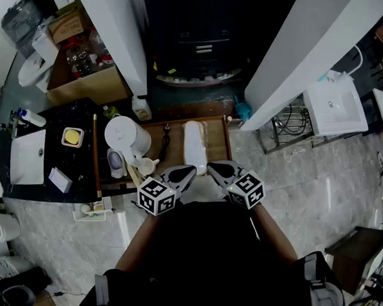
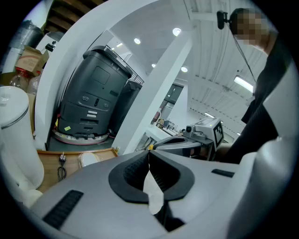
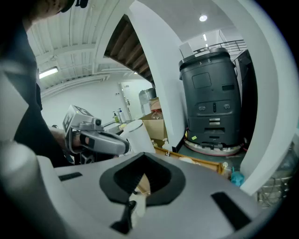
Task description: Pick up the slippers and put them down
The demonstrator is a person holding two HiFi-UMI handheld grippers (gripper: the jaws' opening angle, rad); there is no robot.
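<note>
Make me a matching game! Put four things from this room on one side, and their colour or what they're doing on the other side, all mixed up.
Things:
1. slipper
2. cardboard box
3. left gripper
4. big machine

Colour or state:
a. dark grey
b. jaws shut, holding nothing
c. brown
d. white, lying on the wooden tray

Pairs: 1-d, 2-c, 3-b, 4-a.

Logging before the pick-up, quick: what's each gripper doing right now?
Left gripper: closed, holding nothing.
Right gripper: closed, holding nothing.
</note>
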